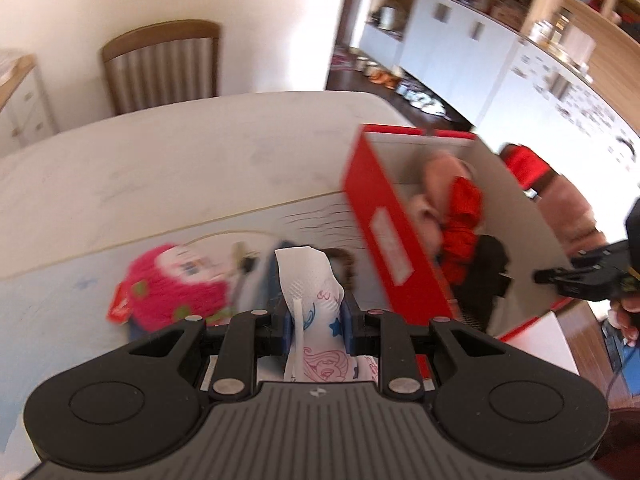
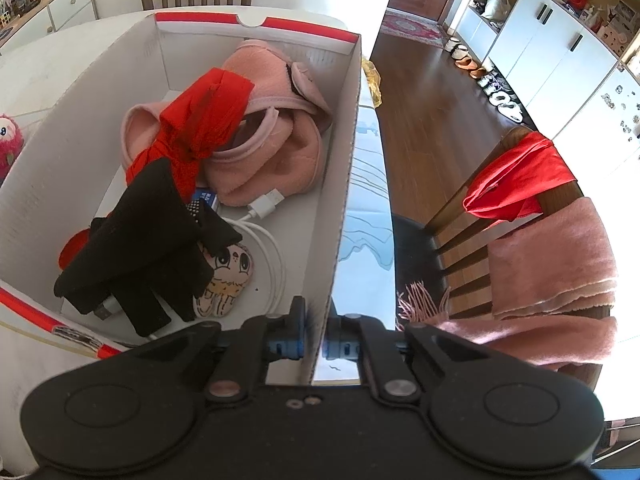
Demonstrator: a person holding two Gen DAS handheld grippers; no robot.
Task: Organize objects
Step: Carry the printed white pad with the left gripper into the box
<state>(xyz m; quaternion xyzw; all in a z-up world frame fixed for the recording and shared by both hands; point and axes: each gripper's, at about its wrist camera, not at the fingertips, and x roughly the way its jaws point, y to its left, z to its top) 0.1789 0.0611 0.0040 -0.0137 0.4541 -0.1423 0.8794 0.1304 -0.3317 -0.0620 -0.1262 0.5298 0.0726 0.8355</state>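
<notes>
left wrist view: left gripper point(image 1: 314, 320) has its jaws clamped on a printed white packet point(image 1: 316, 300), long axis upright between the pads. the red box point(image 1: 384, 236) lies ahead and to the right, open top in reach; a pink plush toy point(image 1: 172, 284) is left on the surface point(image 1: 160, 168).

right wrist view: right gripper point(image 2: 314, 340) has its jaws pinched narrow on the box's near wall point(image 2: 340, 208), bracing it. judged next move: packet travels right, over the rim.

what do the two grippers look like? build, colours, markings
Both match: black plastic body, two round black side housings, black linkage arms with silver pivot pins, blue finger pads. The left gripper has a ribbed grey plate with a small logo. The right gripper shows two small screws at centre. No cables visible.
</notes>
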